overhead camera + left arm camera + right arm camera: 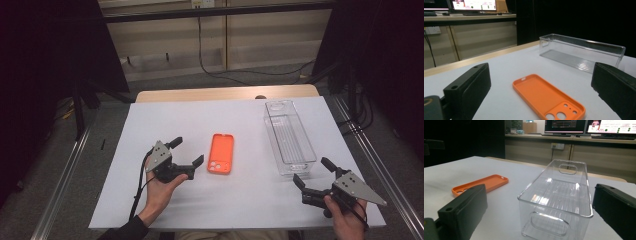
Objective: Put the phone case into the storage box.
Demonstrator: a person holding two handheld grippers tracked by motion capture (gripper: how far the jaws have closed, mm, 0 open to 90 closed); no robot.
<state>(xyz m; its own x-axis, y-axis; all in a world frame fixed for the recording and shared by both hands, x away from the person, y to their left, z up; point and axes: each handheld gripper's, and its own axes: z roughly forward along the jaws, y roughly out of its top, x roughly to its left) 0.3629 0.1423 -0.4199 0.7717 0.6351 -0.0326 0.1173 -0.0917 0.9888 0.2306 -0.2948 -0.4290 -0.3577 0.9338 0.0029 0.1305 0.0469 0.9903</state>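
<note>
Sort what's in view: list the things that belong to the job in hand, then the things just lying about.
In the job:
orange phone case, lying open side up between the grippers
clear plastic bin, empty
left hand-held gripper, open
right hand-held gripper, open

Lying about:
black cable on the floor behind the table
monitors on the far desk

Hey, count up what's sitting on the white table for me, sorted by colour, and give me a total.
Orange: 1, the phone case, lying open side up.
Clear: 1, the plastic bin, empty.
Black: 2, the left tongs and the right tongs, each held in a hand, jaws open.
Total: 4
</note>
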